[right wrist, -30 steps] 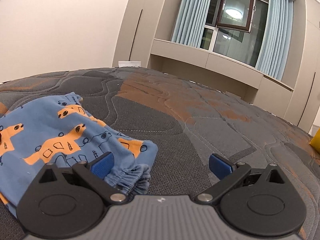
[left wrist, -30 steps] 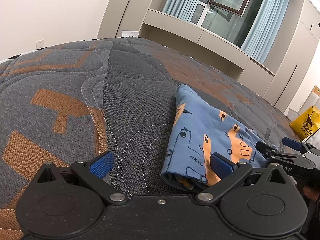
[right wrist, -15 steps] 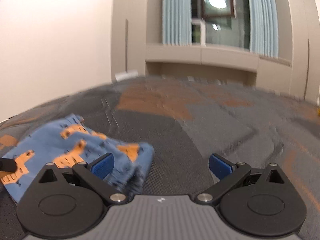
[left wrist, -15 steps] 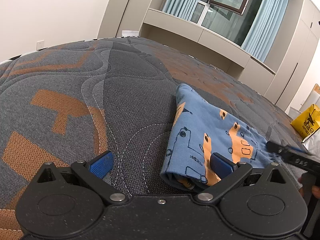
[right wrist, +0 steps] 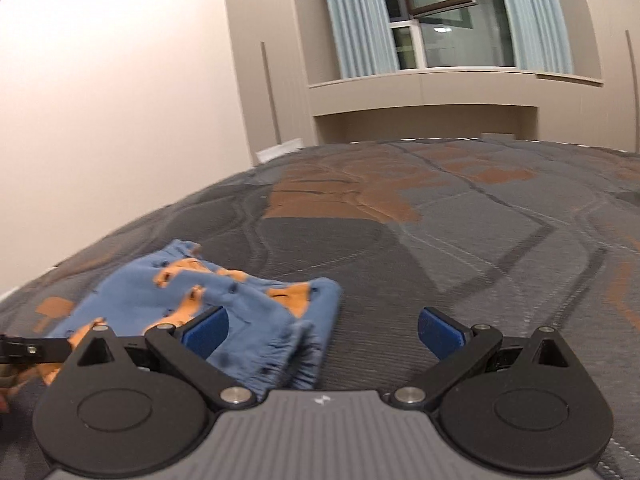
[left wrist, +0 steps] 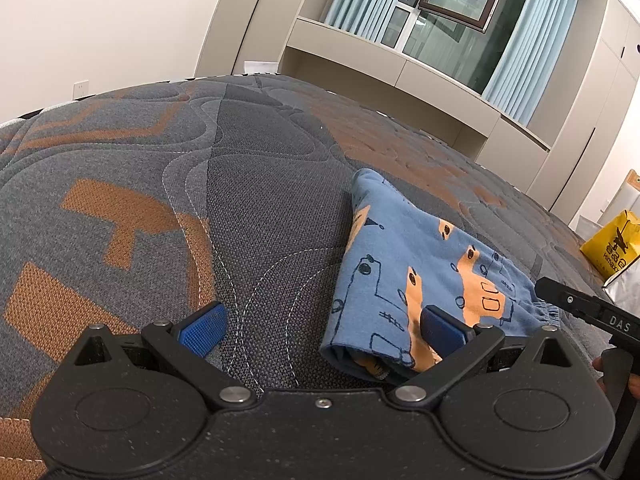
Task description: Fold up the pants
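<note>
Small blue pants (left wrist: 416, 272) with an orange print lie folded into a compact bundle on the grey and orange mattress (left wrist: 200, 200). My left gripper (left wrist: 320, 326) is open and empty, low over the mattress, with its right fingertip (left wrist: 438, 326) over the bundle's near left corner. My right gripper (right wrist: 324, 328) is open and empty. The pants (right wrist: 240, 292) lie to the left in its view, their elastic waistband behind its left fingertip (right wrist: 206, 330). The right gripper's body (left wrist: 588, 312) shows at the left wrist view's right edge.
The quilted mattress (right wrist: 440, 220) stretches ahead to a beige window bench (left wrist: 380, 60) and curtains. A yellow bag (left wrist: 614, 242) stands beyond the mattress's right edge. A white wall with a socket (left wrist: 81, 89) is at the left.
My right gripper has lifted, pulled back and turned left, so the pants look smaller and lower. In the left wrist view it has slid rightward. My left gripper has not moved.
</note>
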